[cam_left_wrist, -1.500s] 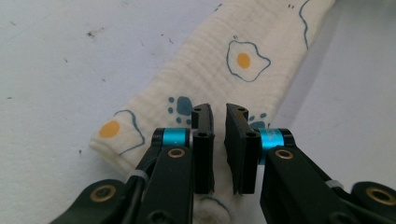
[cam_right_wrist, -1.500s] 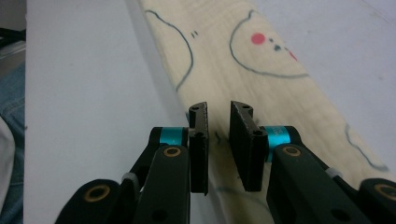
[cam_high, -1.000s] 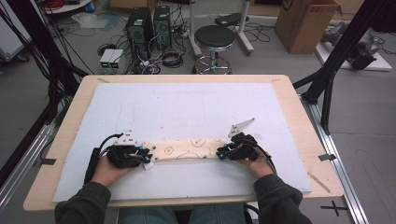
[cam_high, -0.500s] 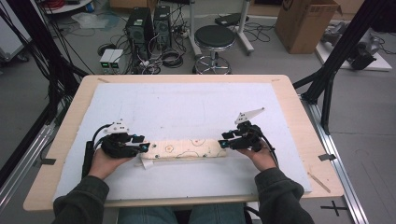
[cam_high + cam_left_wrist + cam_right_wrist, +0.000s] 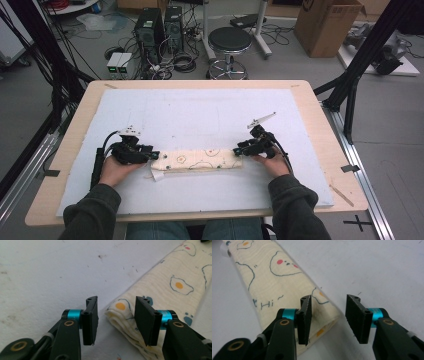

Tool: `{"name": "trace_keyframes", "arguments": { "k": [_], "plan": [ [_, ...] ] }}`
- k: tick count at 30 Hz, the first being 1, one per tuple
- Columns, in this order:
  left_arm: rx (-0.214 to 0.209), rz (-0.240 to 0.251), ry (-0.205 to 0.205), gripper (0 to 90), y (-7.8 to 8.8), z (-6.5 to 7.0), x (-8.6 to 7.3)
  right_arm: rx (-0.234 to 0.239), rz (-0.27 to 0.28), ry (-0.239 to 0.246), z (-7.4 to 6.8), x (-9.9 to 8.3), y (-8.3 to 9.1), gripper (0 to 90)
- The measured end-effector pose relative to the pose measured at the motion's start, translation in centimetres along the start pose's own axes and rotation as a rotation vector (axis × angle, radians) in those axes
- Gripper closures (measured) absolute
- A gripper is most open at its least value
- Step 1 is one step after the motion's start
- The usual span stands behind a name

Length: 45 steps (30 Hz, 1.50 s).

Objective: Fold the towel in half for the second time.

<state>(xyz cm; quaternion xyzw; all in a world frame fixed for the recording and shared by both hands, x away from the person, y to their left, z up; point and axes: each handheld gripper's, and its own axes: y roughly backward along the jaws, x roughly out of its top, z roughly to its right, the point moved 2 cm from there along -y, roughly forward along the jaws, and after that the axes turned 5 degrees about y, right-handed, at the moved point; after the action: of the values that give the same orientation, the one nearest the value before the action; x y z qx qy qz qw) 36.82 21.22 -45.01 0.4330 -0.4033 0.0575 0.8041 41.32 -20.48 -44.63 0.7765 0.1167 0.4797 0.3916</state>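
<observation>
Only one word can be read: "Hi", in dark blue-green ink on the folded cloth [image 5: 274, 282], seen in the right gripper view. It sits just under the drawn face w/ a pink cheek, near the cloth's end. The cardboard box [image 5: 327, 25] past the table has a dark mark near its top edge, too small & blurry to read. No numbers or brand names can be read.
</observation>
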Motion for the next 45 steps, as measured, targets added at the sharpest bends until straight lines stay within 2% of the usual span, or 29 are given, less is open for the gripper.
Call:
{"name": "trace_keyframes", "arguments": {
  "k": [5,8,11,14,22,25,30,34,39,45],
  "plan": [
    [-0.039,-0.017,-0.002,68.8,-0.3,0.2,-0.1,0.023,-0.022,0.016,-0.2,-0.1,-0.2,69.6],
    [-0.045,-0.019,-0.003,76.0,-0.2,0.2,-0.1,0.038,-0.026,0.03,-0.3,0.0,-0.3,76.1],
    [-0.036,-0.012,-0.014,80.7,-0.2,0.3,0.0,0.031,-0.024,0.048,-0.5,0.1,-0.2,78.2],
    [-0.025,0.004,-0.023,81.8,-0.1,0.3,0.1,0.025,-0.018,0.063,-0.6,0.2,-0.1,79.0],
    [0.002,0.087,0.018,82.3,0.2,0.0,0.6,0.011,-0.002,0.066,-0.6,0.4,0.4,79.8],
    [0.017,0.07,0.002,82.3,0.0,0.1,1.0,0.01,-0.011,0.061,-0.5,0.6,0.3,80.2],
    [0.028,0.077,-0.013,82.3,0.0,0.2,1.6,-0.003,-0.013,0.064,-0.2,0.9,0.5,80.4],
    [0.043,0.101,-0.007,82.3,-0.1,0.2,2.1,-0.013,0.006,0.063,0.1,1.1,0.8,80.4],
    [0.071,0.115,0.01,82.2,-0.8,-0.1,2.9,-0.03,0.02,0.035,1.1,1.3,0.6,80.4],
    [0.096,0.145,0.057,82.2,-1.3,-1.0,3.3,-0.074,0.032,0.031,1.9,2.7,0.7,80.4]
  ]
}}
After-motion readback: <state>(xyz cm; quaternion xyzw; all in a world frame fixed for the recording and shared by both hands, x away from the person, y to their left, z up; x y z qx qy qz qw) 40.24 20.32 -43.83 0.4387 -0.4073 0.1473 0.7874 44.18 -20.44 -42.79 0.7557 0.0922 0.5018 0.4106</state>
